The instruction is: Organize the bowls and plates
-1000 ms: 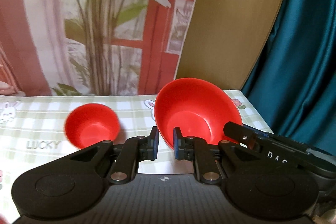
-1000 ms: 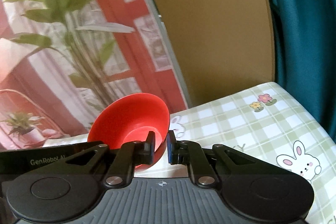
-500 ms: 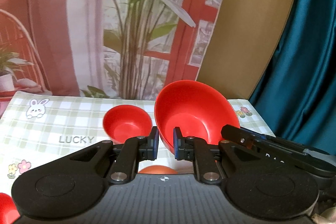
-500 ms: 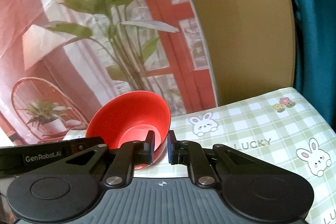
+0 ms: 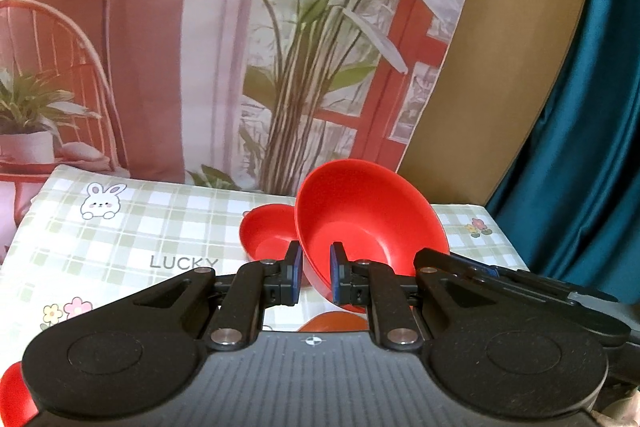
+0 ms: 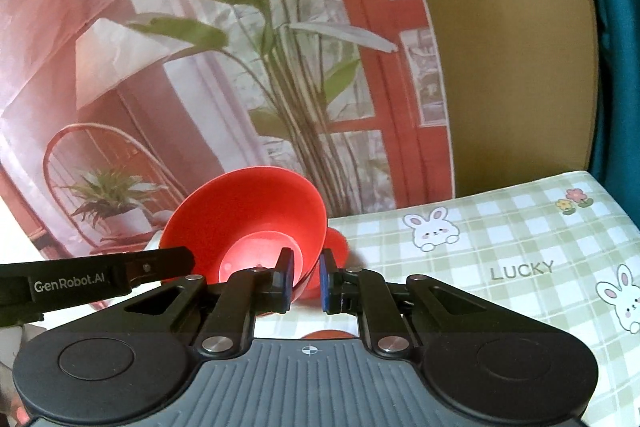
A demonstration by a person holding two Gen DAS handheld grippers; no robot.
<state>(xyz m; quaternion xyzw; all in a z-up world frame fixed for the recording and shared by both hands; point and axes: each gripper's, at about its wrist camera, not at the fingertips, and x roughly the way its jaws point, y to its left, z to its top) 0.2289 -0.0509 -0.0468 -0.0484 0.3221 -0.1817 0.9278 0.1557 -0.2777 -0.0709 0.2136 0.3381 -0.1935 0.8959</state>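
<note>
Both grippers pinch one big red bowl.
Left view: left gripper (image 5: 314,277) holds big bowl (image 5: 368,215) rim mid-frame, small bowl (image 5: 268,233) behind on desk (image 5: 132,227). Right view: right gripper (image 6: 306,277) holds big bowl (image 6: 248,215), center-left.

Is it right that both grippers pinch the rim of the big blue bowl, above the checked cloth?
Not quite: the big bowl is red, not blue, as the left wrist view shows. The left gripper and right gripper do pinch its rim above the checked cloth.
</note>
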